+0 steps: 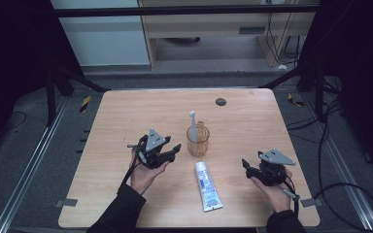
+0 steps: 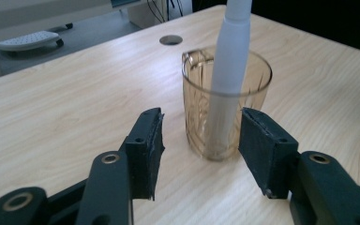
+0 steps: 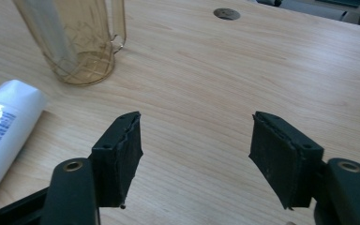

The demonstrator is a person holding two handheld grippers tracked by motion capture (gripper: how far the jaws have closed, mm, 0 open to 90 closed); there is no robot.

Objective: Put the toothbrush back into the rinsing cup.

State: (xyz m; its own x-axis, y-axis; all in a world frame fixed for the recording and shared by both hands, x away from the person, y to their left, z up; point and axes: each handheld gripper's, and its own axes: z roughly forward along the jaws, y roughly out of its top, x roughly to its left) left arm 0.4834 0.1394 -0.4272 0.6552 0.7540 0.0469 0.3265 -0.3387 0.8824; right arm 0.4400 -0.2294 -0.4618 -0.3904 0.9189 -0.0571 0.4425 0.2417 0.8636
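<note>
An amber glass cup [image 1: 197, 141] stands mid-table with a white toothbrush [image 1: 193, 125] upright in it. A white toothpaste tube [image 1: 208, 187] lies flat in front of the cup. My left gripper [image 1: 175, 150] is just left of the cup and points at it. In the left gripper view its jaws [image 2: 199, 136] are open, with the cup [image 2: 225, 108] and toothbrush [image 2: 232, 51] close ahead and the pads apart from the glass. My right gripper [image 1: 246, 167] rests low at the right, open [image 3: 194, 140] over bare wood. The cup [image 3: 82, 42] and tube [image 3: 4, 126] lie to its left.
A round dark hole [image 1: 220, 102] sits in the wooden table [image 1: 126, 111] near the far edge. Black frame bars and cables surround the table. A shelf unit stands beyond it on the floor.
</note>
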